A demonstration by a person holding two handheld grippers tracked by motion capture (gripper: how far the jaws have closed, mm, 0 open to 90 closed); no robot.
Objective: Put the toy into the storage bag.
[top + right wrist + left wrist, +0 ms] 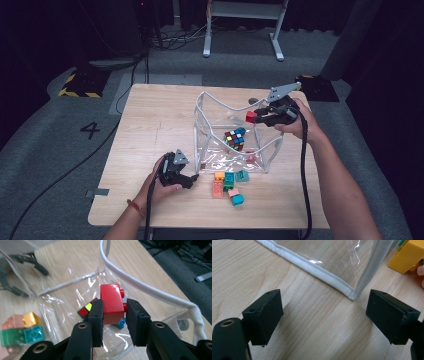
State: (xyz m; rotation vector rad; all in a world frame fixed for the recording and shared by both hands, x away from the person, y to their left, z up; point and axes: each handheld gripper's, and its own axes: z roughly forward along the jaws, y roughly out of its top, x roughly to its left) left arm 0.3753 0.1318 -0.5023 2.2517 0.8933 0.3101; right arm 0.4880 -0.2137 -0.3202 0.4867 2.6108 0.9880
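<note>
Nearest to us in the right gripper view, our right gripper point(114, 312) has its two black jaws closed narrow on a red brick point(111, 302), pads pressed to its two long flanks. We see the brick's long axis running up and away from the camera, with its round studs pointing off to the right of that view, past the right-hand pad. Its glossy plastic catches a highlight along the top edge. In the high view we hold this brick point(251, 117) just above the right-hand rim of the clear bag point(210, 135), a soft transparent box edged in white piping that stands open on the wooden table point(150, 125). Below the brick, on the bag's floor, lies a colour cube point(235, 138), and a small blue piece shows just beneath the brick in the right gripper view. Between brick and bag floor only the white piping rim point(150, 290) comes close, passing to the right of the jaws. Our left gripper point(192, 177) rests low on the table near the bag's front corner, its jaws wide apart and holding nothing. Just beside it, in front of the bag, sit loose bricks point(227, 185) in orange, pink, green and teal.
</note>
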